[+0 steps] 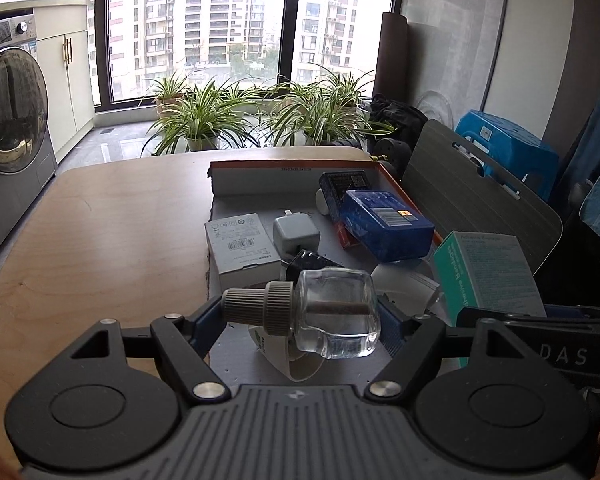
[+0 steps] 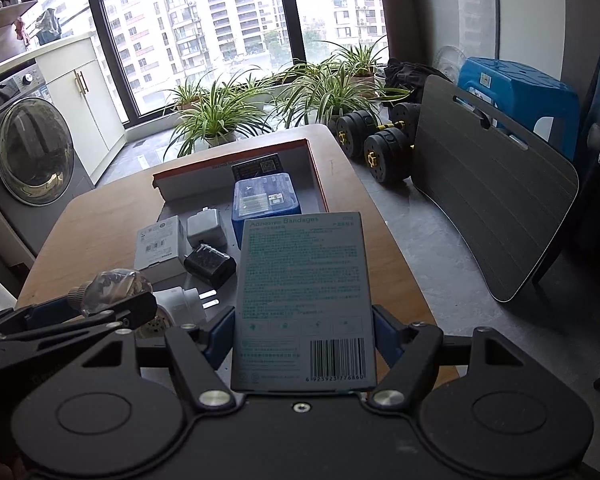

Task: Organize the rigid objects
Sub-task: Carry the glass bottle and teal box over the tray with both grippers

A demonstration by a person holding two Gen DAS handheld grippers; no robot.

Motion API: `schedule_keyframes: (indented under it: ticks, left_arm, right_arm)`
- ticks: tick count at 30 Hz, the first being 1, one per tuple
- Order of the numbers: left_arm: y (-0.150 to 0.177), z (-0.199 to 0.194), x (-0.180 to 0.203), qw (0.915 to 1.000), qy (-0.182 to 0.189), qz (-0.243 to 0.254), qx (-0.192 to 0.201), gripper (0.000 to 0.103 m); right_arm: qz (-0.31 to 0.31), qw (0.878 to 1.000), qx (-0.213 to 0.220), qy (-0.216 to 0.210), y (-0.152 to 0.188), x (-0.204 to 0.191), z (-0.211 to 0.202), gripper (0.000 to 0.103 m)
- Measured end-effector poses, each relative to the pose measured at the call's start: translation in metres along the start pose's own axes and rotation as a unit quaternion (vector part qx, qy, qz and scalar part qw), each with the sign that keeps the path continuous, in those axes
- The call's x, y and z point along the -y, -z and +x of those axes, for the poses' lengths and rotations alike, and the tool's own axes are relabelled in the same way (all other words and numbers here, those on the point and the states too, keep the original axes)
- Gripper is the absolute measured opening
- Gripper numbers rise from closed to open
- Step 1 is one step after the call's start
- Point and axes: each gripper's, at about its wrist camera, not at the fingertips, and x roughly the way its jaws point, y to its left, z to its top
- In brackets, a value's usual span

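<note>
My left gripper (image 1: 300,320) is shut on a clear glass bottle (image 1: 336,316) with a grey ribbed cap, held sideways above the near end of a flat cardboard tray (image 1: 260,178). It also shows at the left of the right wrist view (image 2: 112,286). My right gripper (image 2: 304,332) is shut on a teal Adhesive Bandages box (image 2: 304,300), held above the tray's right side; the box also shows in the left wrist view (image 1: 488,268). In the tray lie a white box (image 1: 240,248), a grey charger (image 1: 296,234), a black charger (image 2: 210,266), a blue box (image 1: 388,224) and a dark box (image 1: 344,184).
The tray sits on a wooden table (image 1: 100,248). A white plug (image 2: 180,300) lies below the bottle. A washing machine (image 1: 8,132) stands left. Potted plants (image 1: 204,120) line the window. Dumbbells (image 2: 372,140), a dark board (image 2: 492,208) and a blue stool (image 2: 516,92) are right.
</note>
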Motion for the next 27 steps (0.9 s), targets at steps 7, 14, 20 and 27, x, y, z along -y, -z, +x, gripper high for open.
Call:
schedule_keyframes:
  ticks: [7,14,20,27]
  left_arm:
    - [0.0001,0.0008,-0.0012,1.0,0.0,-0.001,-0.002,0.079]
    - [0.0,0.0018,-0.0029,1.0,-0.001,-0.003,-0.002,0.079]
    - [-0.0003,0.0032,-0.0045,1.0,-0.001,-0.005,-0.003,0.079]
    - [-0.0033,0.0052,-0.0081,0.9999,-0.004,-0.01,-0.004,0.079]
  right_arm:
    - [0.0,1.0,-0.002,-0.002,0.0001,-0.0002,0.0025,0.085]
    - [-0.001,1.0,-0.001,-0.004,-0.0006,0.0001,0.0036,0.085]
    - [-0.004,1.0,-0.004,-0.008,-0.0012,-0.0016,0.0067,0.084]
    - [-0.007,1.0,0.003,-0.019,-0.0051,-0.0059,0.0064,0.084]
